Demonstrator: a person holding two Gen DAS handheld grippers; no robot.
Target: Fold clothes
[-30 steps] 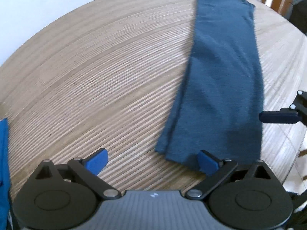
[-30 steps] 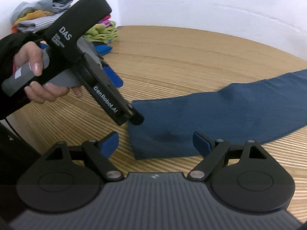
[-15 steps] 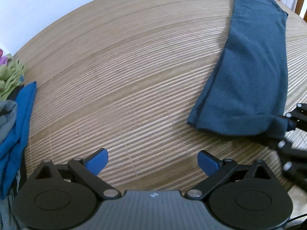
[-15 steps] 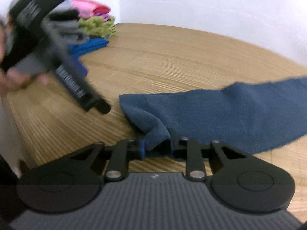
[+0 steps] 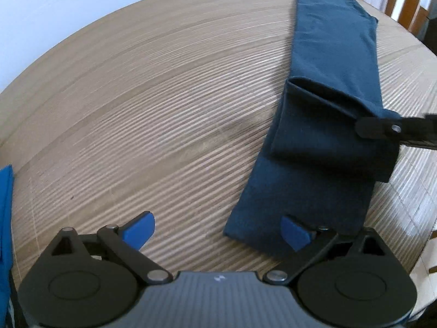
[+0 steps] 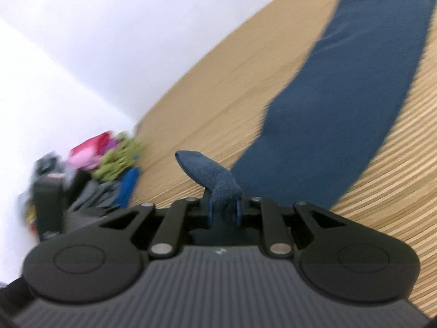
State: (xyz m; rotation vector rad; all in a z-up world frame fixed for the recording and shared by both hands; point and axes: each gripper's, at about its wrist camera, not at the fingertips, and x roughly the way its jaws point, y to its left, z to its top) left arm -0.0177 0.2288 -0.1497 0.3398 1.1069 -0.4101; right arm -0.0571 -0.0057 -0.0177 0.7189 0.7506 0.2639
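- Navy garment point(image 5: 336, 63) lies as a long narrow strip across the right side of the round wooden bench point(image 5: 164, 95); its near end runs under the left claw's right finger, so that corner is hidden.
- In the right wrist view everything is smeared by motion, and the heap of clothes point(image 6: 106, 158) at the bench's far edge shows only as patches of pink, green, grey and blue; single pieces cannot be told apart.
- A dark upright shape stands before that heap, too blurred to name.
- In the left wrist view the right claw point(image 5: 382, 128) enters from the right edge, and only its black tip shows.
- A strip of bright blue cloth point(image 5: 5, 218) is cut off at the left edge of the left wrist view.
- The right claw point(image 6: 224, 213) has just been closing; its jaws now stand nearly together with a bunched fold of the navy garment pinched between them, the fold poking up past the fingertips.
- From that grip a flap of the garment is lifted and doubled back over the strip, its lower edge hanging above the layer on the bench.
- The left claw point(image 5: 215, 231) stands wide open with nothing between its blue pads; its right pad sits over the garment's near end, though whether it touches the cloth cannot be told.
- The bench top is pale wood with fine curved grain lines.
- A plain white wall point(image 6: 136, 27) stands behind it, and brown wooden slats point(image 5: 404, 2) show past the garment's far end.
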